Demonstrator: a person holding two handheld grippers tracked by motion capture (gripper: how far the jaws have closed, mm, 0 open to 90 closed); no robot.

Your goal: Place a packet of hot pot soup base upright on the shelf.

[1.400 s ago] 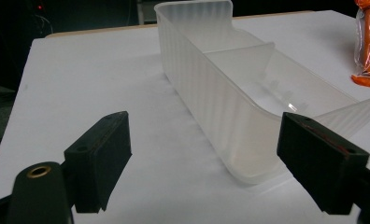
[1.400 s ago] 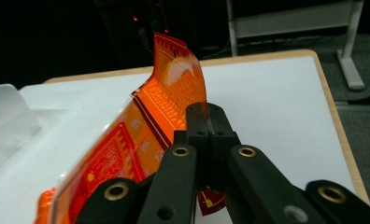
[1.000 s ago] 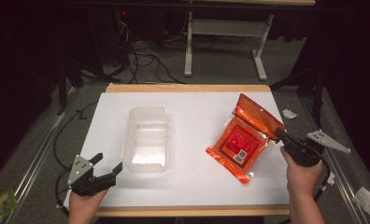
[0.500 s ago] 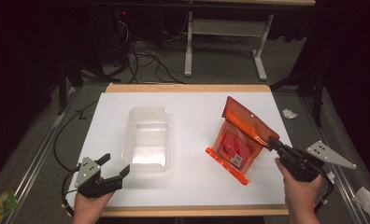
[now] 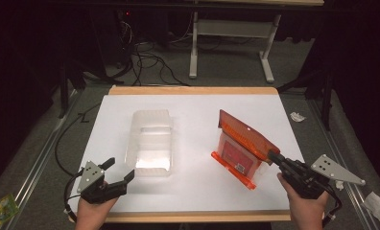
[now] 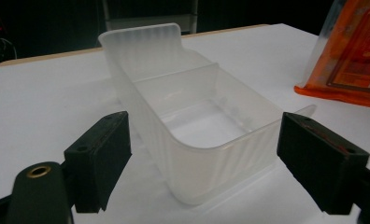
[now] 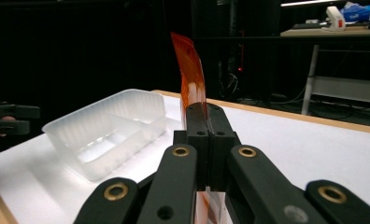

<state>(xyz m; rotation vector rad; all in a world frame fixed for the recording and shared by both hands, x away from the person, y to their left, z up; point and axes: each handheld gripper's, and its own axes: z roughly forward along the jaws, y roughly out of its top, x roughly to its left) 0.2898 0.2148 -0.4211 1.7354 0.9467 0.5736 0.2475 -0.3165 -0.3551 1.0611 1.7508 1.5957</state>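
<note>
- The right tongs (image 5: 274, 158) are pressed together on the upper edge of the orange packet (image 5: 241, 151), pinching it. That thin-edge grip tilts the packet up on its lower edge on the right half of the table (image 5: 197, 103), probably so it can be carried rather than dragged.
- In the right gripper view the orange packet (image 7: 191, 84) rises straight out from between the closed pads, so the hold looks firm.
- The clear plastic bin (image 5: 149, 143) sits left of centre, open side up, well apart from the packet; it looks like the place meant for it.
- The left tongs (image 5: 120, 170) are spread, holding nothing, at the bin's near end. The left gripper view shows the bin (image 6: 192, 126) between the pads without contact, likely ready to steady it.
</note>
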